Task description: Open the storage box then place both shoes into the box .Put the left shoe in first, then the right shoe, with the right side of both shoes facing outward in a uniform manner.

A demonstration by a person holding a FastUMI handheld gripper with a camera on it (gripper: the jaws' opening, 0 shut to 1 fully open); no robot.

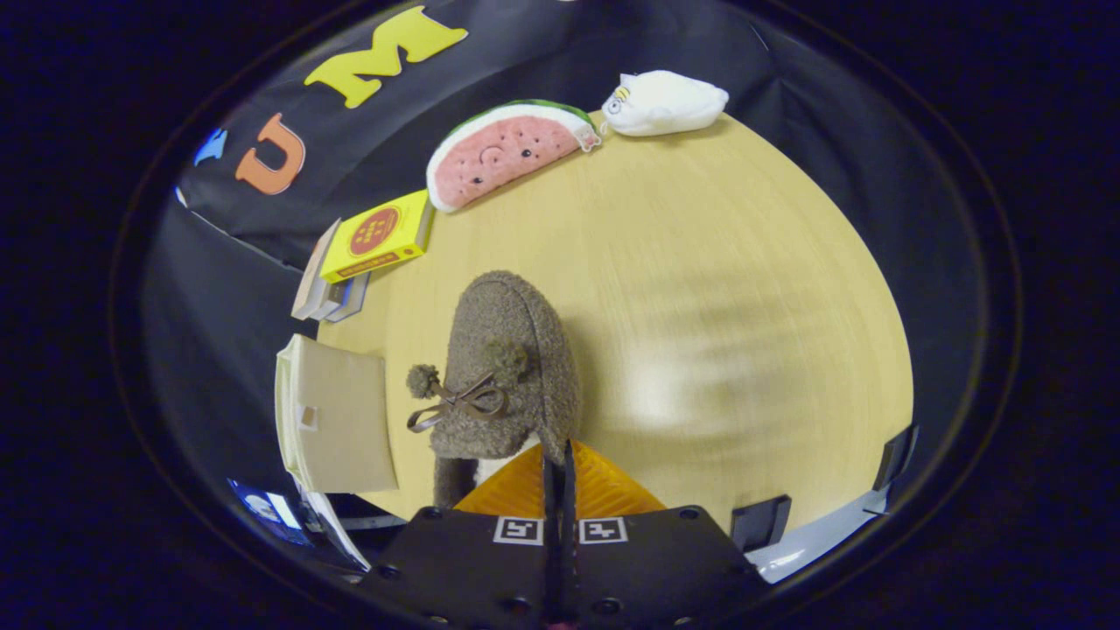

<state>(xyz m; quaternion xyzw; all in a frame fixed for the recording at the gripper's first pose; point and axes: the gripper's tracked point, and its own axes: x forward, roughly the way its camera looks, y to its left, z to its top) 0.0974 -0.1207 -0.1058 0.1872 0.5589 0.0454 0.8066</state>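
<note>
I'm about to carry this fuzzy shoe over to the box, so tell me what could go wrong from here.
1. The claw pinches only a thin edge at the opening of the brown fleece shoe; it may slip or swing loose.
2. The shoe hangs toe-forward, so its side facing could end up wrong when placed.
3. The beige storage box sits close beside the shoe; the pom-pom bow could snag on it.

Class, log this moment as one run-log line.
gripper: shut on shoe | shoe: fuzzy brown, collar pinched between fingers, over table | storage box: beside shoe, shoe not yet inside
</note>
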